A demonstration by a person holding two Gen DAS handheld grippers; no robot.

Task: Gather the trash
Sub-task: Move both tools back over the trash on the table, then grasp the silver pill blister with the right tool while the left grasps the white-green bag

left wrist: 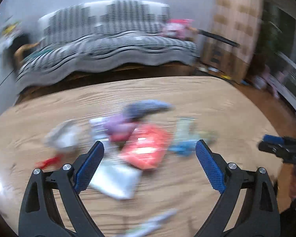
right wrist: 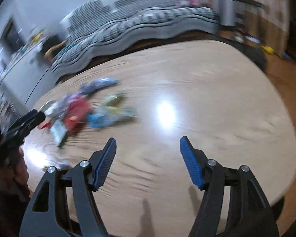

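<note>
Motion blur smears the pile of wrappers [left wrist: 132, 138] near the middle of the tabletop [left wrist: 217, 102]; I cannot read any label. My right gripper [left wrist: 266, 144] is cut off by the picture's right edge. The striped sofa [right wrist: 140, 19] behind is blurred too.

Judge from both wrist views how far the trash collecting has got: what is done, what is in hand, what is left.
Done: nothing visibly collected; no bin is in view. In hand: nothing; the left gripper and right gripper are both open and empty above the table. Left: the whole blurred pile, including the red wrapper, blue wrapper and white packet.
</note>
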